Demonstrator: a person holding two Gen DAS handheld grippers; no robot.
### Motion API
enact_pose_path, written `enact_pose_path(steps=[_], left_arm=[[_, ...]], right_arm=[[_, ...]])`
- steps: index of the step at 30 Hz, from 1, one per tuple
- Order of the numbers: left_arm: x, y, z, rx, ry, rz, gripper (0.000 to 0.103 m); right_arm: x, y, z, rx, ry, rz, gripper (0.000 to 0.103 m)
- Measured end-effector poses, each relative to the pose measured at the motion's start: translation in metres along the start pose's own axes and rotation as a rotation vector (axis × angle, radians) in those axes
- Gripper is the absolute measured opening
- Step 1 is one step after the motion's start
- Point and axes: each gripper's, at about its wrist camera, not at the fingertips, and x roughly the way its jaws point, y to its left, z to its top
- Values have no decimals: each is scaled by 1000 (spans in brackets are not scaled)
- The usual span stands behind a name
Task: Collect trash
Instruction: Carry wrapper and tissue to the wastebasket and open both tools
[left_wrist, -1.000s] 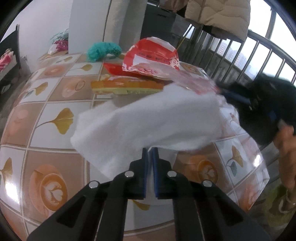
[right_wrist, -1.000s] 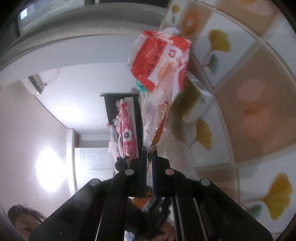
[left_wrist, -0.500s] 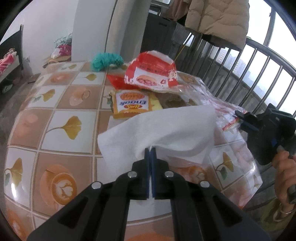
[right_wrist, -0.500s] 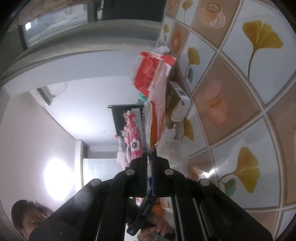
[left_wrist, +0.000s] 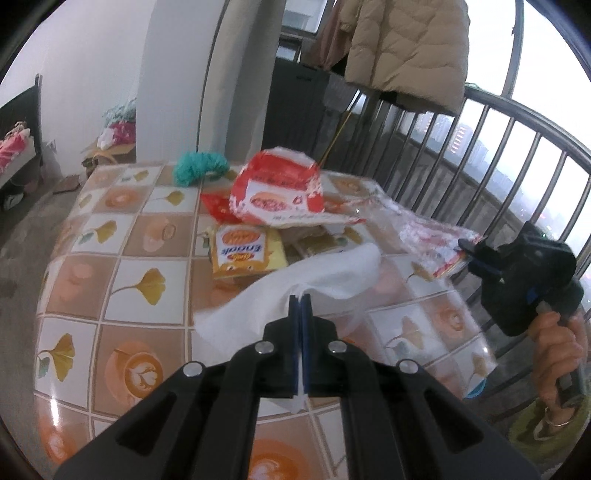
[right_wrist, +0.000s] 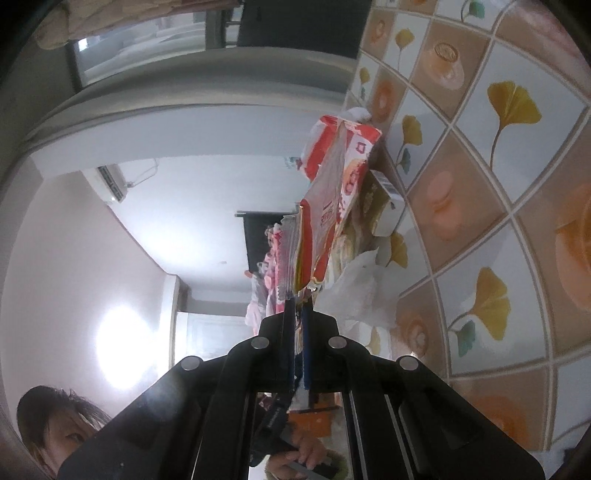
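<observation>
While the crumpled white paper tissue (left_wrist: 295, 295) hangs above the near part of the ginkgo-patterned tiled table (left_wrist: 122, 273), the left gripper (left_wrist: 300, 301) is clenched on its edge. Farther right, the right gripper (left_wrist: 466, 248), tipped sideways, pinches the clear plastic bag (left_wrist: 417, 229) holding a red-and-white snack wrapper (left_wrist: 280, 192) and a yellow noodle packet (left_wrist: 247, 254).

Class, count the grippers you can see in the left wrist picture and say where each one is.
2. The left gripper at bottom centre pinches a white tissue; the right gripper at the right edge grips a clear plastic bag.
</observation>
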Motion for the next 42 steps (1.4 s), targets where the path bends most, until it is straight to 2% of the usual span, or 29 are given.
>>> enact_pose_path(steps=[5,8,16,23,28,36,42], left_arm=[[-17,-16,6,21,-29,-31,1],[-24,-31,9,42,-35,-62,1],[-11,-99,18,140,6,-235,1],[31,-183,19,270,109,-419,1],[68,-245,13,369,204,-513,1],[155,-344,-13,519,393,-523,1],[215,-410,-43,573,525,-535,1]], right_arm=[[-15,2,-1,-34,-31,21,2],[-38,3,-9,-49,-62,30,2],[-109,-1,-26,-58,-197,27,2],[-187,-27,-41,-18,-386,-14,2],[-236,-56,-52,39,-531,-61,2],[-300,-126,-61,199,-740,-152,2],[-319,-179,-48,310,-821,-206,2]])
